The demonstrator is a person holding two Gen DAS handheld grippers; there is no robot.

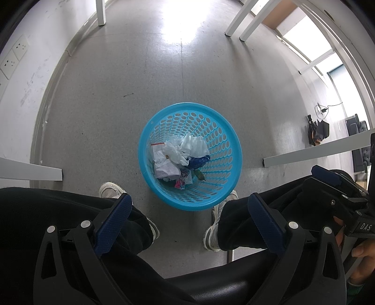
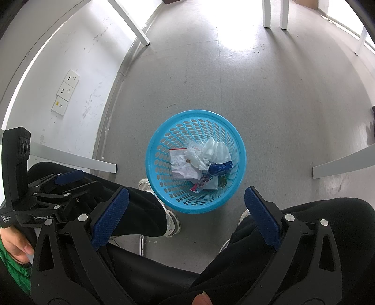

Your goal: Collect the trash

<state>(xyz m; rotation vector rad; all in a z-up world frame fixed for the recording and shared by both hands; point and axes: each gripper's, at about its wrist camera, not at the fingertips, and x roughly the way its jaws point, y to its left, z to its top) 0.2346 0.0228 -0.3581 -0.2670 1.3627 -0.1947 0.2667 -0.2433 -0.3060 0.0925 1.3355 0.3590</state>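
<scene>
A blue perforated plastic basket (image 1: 225, 131) stands on the grey floor between the person's feet; it also shows in the right wrist view (image 2: 159, 145). Inside lies trash (image 1: 180, 159): crumpled white paper, tissue, a clear bag with a red strip, a blue wrapper and small colourful wrappers, also seen in the right wrist view (image 2: 199, 164). My left gripper (image 1: 189, 225) is open and empty, held above the knees, short of the basket. My right gripper (image 2: 186, 218) is open and empty, likewise above the basket's near rim. Each gripper appears in the other's view (image 1: 339, 194) (image 2: 46, 187).
The person's black-trousered legs (image 1: 58, 223) and white shoes (image 1: 112, 190) flank the basket. White table legs (image 1: 316, 152) (image 1: 30, 171) stand left and right, more at the back (image 1: 236, 21). A white wall with sockets (image 2: 68, 91) runs along the left.
</scene>
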